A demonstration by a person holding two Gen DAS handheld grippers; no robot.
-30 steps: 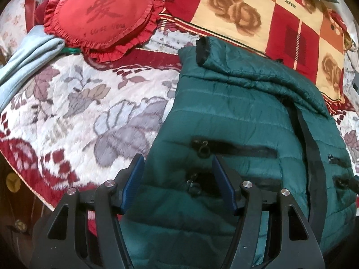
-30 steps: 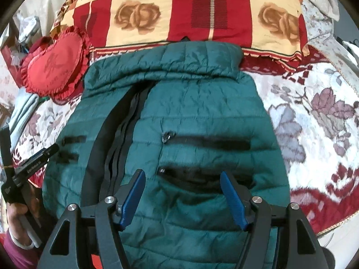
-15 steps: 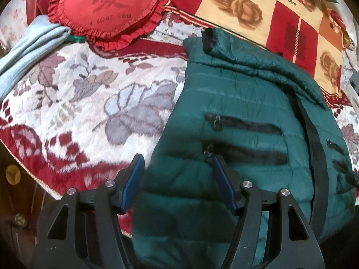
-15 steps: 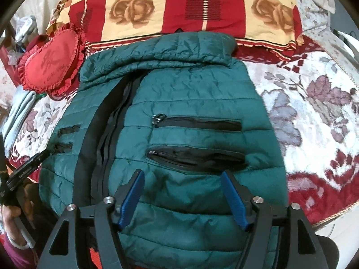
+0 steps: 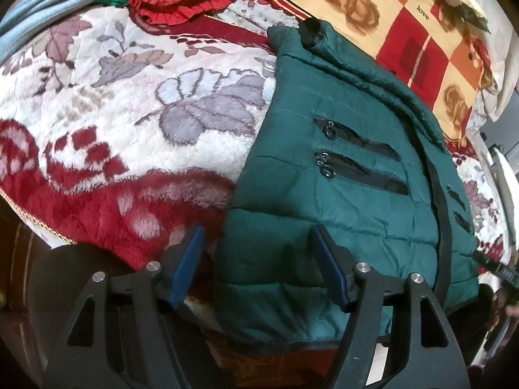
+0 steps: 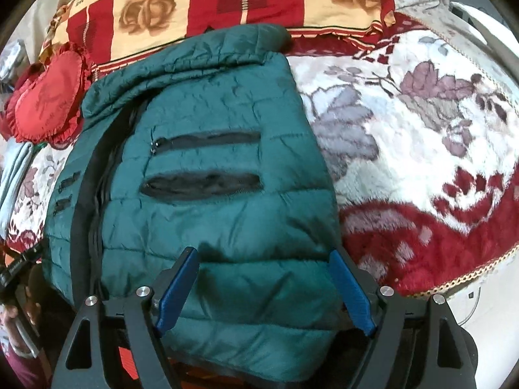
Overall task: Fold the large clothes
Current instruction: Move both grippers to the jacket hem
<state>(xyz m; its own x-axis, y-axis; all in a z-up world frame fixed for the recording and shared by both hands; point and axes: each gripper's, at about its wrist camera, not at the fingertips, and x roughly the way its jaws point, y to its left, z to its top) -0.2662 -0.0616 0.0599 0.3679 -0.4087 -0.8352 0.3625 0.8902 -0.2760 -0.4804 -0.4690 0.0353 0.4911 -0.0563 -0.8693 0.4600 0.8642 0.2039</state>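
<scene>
A dark green quilted jacket (image 5: 340, 168) lies front-up on the bed, sleeves folded in, black zip down the middle and zipped pockets on each side; it also shows in the right wrist view (image 6: 207, 175). Its hem hangs over the bed's near edge. My left gripper (image 5: 259, 259) is open, its blue pads either side of the jacket's left hem corner. My right gripper (image 6: 266, 288) is open, its pads astride the jacket's right hem. Whether the pads touch the fabric is unclear.
A floral red and white blanket (image 5: 129, 123) covers the bed. A red heart cushion (image 6: 48, 100) and a folded light blue cloth (image 5: 48, 3) lie far left. A checked rose pillow (image 6: 246, 0) lies behind the jacket. The bed edge (image 6: 454, 282) is close.
Both grippers have drawn back toward the bed's near edge, from over the pockets to the hem. Both stayed open. The jacket has not moved.
</scene>
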